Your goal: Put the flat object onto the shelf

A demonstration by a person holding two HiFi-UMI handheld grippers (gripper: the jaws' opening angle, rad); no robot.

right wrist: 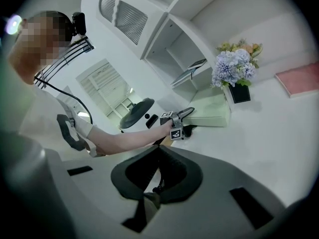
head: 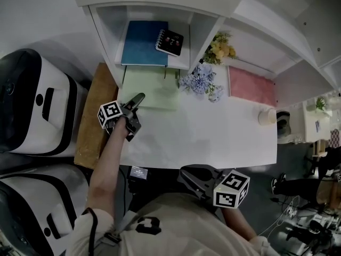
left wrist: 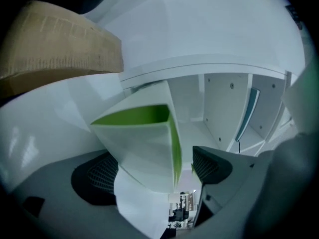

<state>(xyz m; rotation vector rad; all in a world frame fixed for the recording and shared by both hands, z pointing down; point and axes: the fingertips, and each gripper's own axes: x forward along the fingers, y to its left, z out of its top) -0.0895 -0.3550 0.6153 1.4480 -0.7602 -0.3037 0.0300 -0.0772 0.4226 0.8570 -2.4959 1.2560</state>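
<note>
Left gripper (head: pixel 136 108): I hold it at the near left corner of the pale green flat folder-like object (head: pixel 154 89). In the left gripper view its jaws stand apart with that corner between them. One pad (left wrist: pixel 94 176) is against the object's broad face. The other pad (left wrist: pixel 207 163) is just clear of its bright green edge.

Right gripper (right wrist: pixel 155 180): its jaws are pressed together with nothing between them. It hangs low by my body, well apart from the left gripper and off the white tabletop (head: pixel 213 137).

Task object: the green flat object lies on the table, just in front of the white shelf unit (head: pixel 205 25) and below its left compartment.

Left compartment: a flat blue book (head: pixel 143 42) lies inside. A small black spiral-bound notebook (head: pixel 169 41) rests on its right part.

Beside the object: a bunch of pale blue flowers (head: pixel 200 81) stands just right of it. A flat pink rectangle (head: pixel 251 87) lies farther right.

Left of table: a brown board (head: pixel 93 116) runs along the table's edge.
</note>
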